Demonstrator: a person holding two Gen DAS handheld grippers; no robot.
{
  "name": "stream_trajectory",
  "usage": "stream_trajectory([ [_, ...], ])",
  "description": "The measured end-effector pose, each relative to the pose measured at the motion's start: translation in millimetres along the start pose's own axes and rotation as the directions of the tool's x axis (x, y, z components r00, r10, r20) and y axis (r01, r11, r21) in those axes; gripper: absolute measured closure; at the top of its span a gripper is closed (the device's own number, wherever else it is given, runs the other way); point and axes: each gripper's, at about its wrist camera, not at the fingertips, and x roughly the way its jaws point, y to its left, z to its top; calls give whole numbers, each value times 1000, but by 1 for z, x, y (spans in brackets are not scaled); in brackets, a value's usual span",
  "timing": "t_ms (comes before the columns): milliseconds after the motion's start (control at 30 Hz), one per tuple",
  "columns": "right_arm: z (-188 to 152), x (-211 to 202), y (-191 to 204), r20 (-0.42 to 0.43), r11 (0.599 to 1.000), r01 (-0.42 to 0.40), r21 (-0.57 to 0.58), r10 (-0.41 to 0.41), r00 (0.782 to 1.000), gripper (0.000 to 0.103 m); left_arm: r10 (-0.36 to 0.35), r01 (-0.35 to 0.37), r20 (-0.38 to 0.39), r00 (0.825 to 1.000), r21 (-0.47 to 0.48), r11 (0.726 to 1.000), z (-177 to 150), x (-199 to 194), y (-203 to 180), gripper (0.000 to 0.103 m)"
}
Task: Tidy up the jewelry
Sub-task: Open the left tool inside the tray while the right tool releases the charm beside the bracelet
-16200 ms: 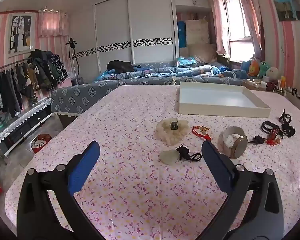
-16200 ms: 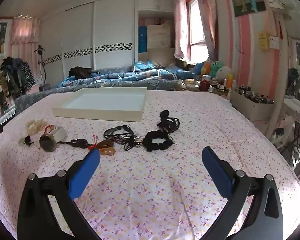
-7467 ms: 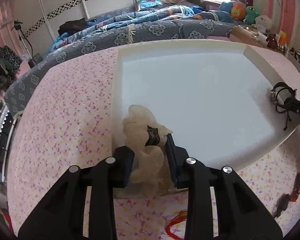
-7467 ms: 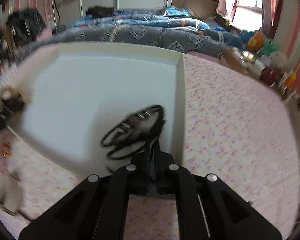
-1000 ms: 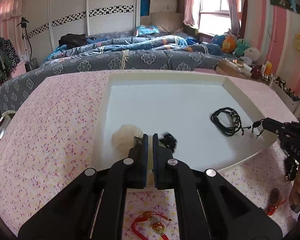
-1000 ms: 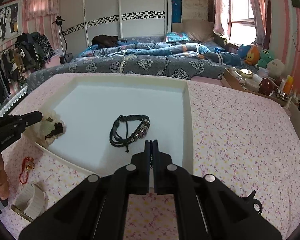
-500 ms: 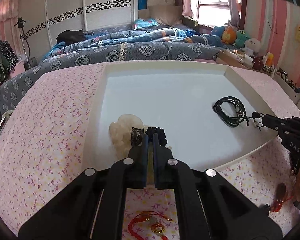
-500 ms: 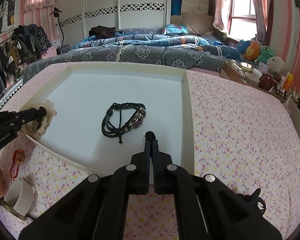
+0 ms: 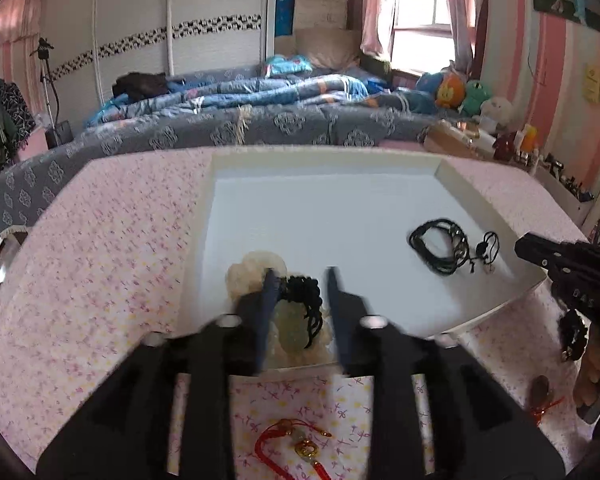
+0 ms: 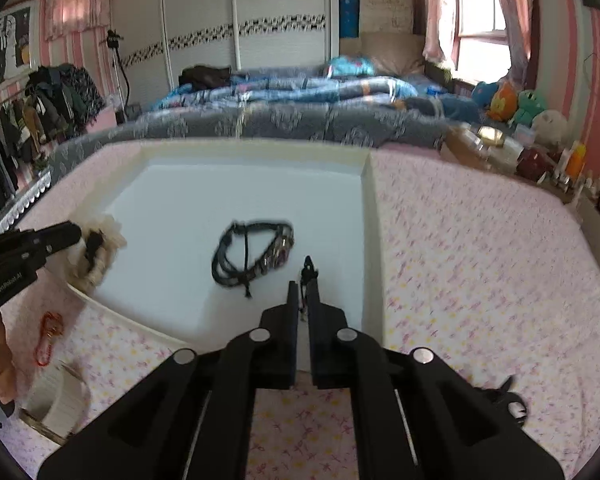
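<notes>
Our left tool [image 9: 298,300] stands open over the near left corner of the white tray [image 9: 448,170], its fingers parted around a jade pendant on black cord [image 9: 294,320] that lies on top of the cream scrunchie [image 9: 246,274], seemingly just let go; our right tool [image 10: 303,292] is pinched closed on a small black cord piece [image 10: 308,270] at the tray's near right, about 5 o'clock from the black bracelet [image 10: 254,254] resting mid-tray; whether that piece touches the tray floor we cannot tell; on the floral counter [image 9: 100,240] outside the tray, a red cord charm [image 9: 296,440] lies at 6 o'clock from our left tool, and a pale watch band [image 10: 58,398] shows at 8 o'clock in the right view; we judge all these pieces light and limp, cords that sag and snag, so we would take the red charm by its knotted middle rather than a loose end; the jade looks hard, smooth and chippable, best lifted by its cord; the band seems stiffer, and gripping across its strap edge should hold
</notes>
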Motion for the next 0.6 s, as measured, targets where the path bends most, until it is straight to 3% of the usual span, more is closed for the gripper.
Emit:
stream_trajectory([
  [33, 1, -7, -1, 28, 1000, 4, 3, -4, 1000, 55, 14, -14, 11, 1000, 7, 1000, 0, -3, 0, 63],
  [67, 2, -12, -3, 44, 1000, 10, 3, -10, 999, 50, 20, -20, 15, 1000, 9, 1000, 1, -5, 0, 63],
  [233, 5, -21, -16, 74, 999, 17, 43, -20, 997, 51, 23, -22, 18, 1000, -13, 1000, 3, -8, 6, 61],
  [367, 12, -30, -30, 99, 997, 14, 73, -21, 995, 51, 74, -73, 52, 996, -20, 997, 6, -15, 13, 47],
  [533, 15, -32, -36, 96, 996, 9, 89, -18, 995, 50, 65, -64, 61, 996, -6, 998, 13, -25, 15, 47],
  [600, 18, -36, -34, 93, 997, -11, 82, 3, 996, 46, 65, -65, 118, 991, -2, 998, 24, -43, 16, 44],
])
